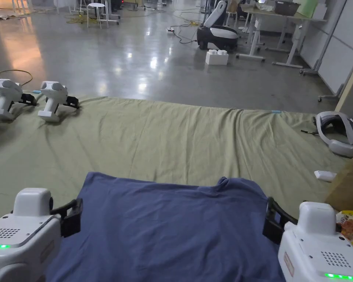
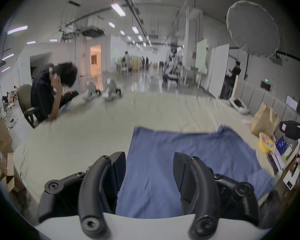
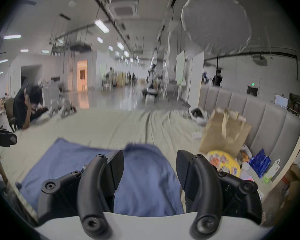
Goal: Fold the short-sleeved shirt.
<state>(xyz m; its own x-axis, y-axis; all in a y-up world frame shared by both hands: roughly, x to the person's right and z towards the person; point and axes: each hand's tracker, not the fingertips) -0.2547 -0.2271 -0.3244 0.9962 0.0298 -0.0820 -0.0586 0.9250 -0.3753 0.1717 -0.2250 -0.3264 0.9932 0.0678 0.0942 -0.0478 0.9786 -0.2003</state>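
While I look down from the head view, the blue shirt lies flat on the green-sheeted surface between both tools. Left gripper view: my left hand-held gripper gapes wide, empty. Right gripper view: the right hand-held gripper likewise. Soft, light cloth; I'd pinch its side edges.

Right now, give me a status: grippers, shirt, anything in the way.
Left gripper open, at shirt's left edge. Right gripper open, over right edge. Shirt flat on sheet, nothing held. Paper bag and snack packs beside right gripper.
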